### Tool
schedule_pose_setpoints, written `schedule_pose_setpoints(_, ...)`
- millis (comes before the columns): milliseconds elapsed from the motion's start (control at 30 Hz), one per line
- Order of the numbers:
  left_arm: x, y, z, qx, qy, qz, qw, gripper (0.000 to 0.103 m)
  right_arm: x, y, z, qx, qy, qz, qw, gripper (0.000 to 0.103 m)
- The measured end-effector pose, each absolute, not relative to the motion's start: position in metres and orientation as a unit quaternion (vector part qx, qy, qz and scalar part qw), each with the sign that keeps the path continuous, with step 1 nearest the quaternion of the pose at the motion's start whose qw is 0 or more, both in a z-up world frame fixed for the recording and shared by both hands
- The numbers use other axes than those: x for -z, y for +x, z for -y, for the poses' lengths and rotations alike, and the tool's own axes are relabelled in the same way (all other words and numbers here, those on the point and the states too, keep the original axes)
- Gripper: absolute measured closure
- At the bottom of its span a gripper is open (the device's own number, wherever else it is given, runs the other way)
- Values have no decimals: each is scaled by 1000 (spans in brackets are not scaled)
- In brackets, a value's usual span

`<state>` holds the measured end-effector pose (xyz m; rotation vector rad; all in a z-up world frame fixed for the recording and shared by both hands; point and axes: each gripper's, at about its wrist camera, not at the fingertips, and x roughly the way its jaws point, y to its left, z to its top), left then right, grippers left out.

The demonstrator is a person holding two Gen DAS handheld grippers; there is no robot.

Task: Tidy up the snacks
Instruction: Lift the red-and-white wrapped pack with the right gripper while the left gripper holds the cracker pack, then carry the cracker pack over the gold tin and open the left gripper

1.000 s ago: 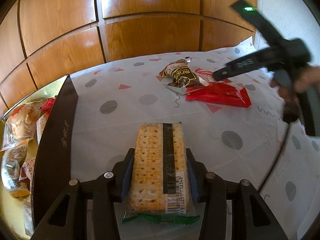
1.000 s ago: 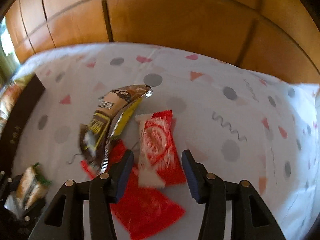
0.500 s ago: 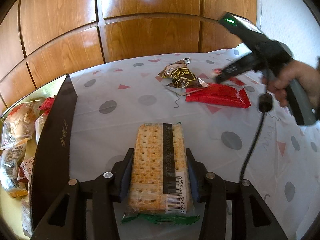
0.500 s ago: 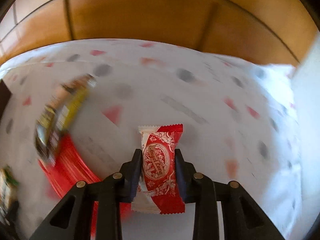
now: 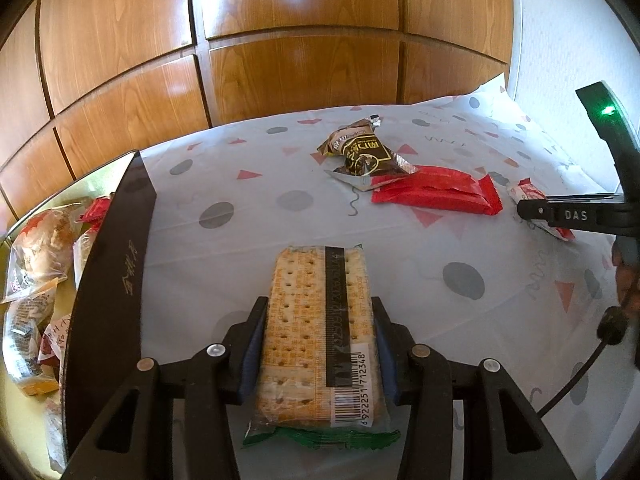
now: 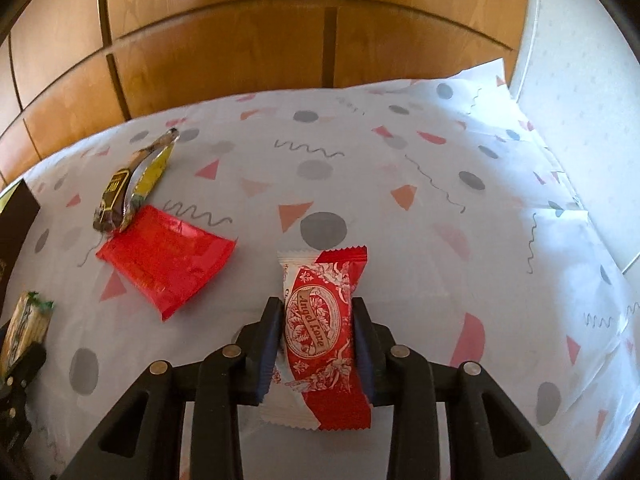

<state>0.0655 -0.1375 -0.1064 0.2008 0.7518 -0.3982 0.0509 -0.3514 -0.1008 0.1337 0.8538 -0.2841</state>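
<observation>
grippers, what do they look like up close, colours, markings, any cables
Both are black plastic. The left gripper and right gripper have angular open-framed arms with silver pivot screws and dark blue finger pads. From the left view, the right tool's side reads "DAS" in white, with a green light and a black cable.

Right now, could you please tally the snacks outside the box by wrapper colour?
Red pack: 1
Red-and-white candy: 1
Clear cracker pack: 1
Brown pack: 1, with a yellowish edge beside it that may be a second pack; I cannot tell
Total: 4 certain
</observation>
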Motion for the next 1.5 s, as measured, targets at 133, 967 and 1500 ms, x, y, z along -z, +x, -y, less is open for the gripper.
schedule_pose_setpoints(133,106,66,137,192,96,-366,906,55,103,61,345,143,53,-407,901,69)
schedule_pose_setpoints(967,32,45,127,186,64,-367,909,56,106,64,352,139,62,-390,908,69)
schedule_pose_setpoints(1500,2,60,20,88,-20,-378,921,56,105,64,351,142,59,-391,908,69)
